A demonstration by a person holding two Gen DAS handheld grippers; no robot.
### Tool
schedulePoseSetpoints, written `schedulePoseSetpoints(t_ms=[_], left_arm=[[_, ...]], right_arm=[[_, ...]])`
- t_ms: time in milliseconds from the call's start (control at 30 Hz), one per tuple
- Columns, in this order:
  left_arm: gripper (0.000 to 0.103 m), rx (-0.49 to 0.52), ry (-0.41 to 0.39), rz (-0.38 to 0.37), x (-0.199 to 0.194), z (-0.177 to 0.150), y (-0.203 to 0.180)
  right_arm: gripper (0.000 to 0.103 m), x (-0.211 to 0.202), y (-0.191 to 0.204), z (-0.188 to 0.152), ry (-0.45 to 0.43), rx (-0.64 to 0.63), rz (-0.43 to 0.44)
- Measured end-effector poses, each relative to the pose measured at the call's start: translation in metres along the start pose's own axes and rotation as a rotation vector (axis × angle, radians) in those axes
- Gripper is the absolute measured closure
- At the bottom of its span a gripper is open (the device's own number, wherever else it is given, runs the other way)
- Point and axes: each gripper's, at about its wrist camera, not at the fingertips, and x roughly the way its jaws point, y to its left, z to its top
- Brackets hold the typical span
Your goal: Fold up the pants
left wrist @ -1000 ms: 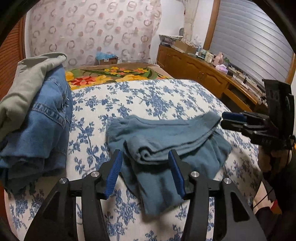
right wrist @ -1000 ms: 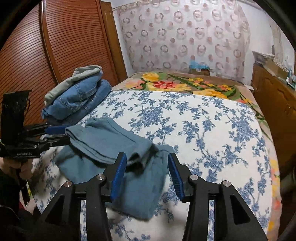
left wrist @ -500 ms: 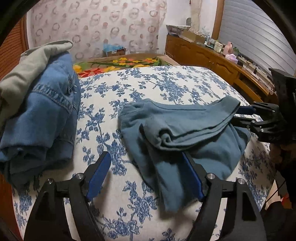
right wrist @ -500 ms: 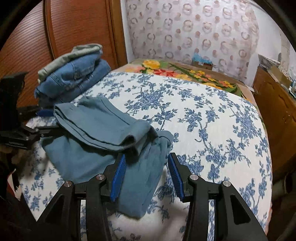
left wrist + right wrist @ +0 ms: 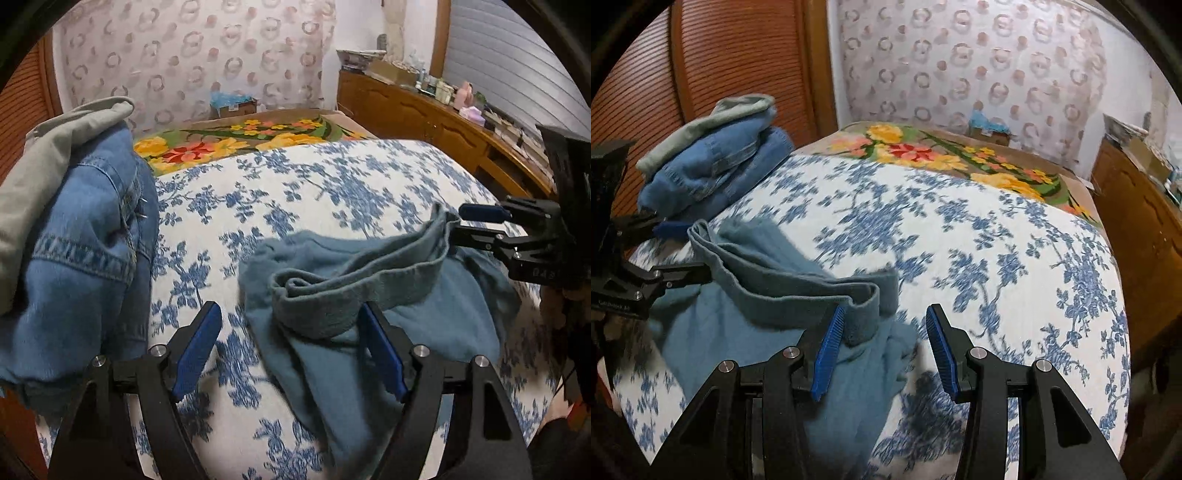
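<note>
Teal pants [image 5: 369, 295] lie bunched on the floral bedspread [image 5: 295, 192], lower leg cut off by frame. My left gripper [image 5: 291, 354] has just been opening, pads wide apart w/ rolled hem between, not pressed. Right gripper [image 5: 882, 350] apart over pants' edge. Jeans pile [image 5: 74, 258] beside, partly blurred.

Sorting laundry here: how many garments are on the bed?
3: teal pants in front between the grippers, folded jeans stacked at the bed's far left, a grey-green garment on top. More may hide in that stack.
</note>
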Motion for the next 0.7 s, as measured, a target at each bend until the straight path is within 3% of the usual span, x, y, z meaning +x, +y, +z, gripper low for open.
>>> schedulePoseSetpoints(t_ms=[400, 700], left_arm=[[0.025, -0.019, 0.000, 0.028, 0.012, 0.009, 0.004], [0.025, -0.042, -0.015, 0.020, 0.004, 0.005, 0.004]], right_arm=[[0.055, 0.014, -0.010, 0.005, 0.005, 0.023, -0.049], [0.055, 0.004, -0.014, 0.003, -0.008, 0.058, -0.022]])
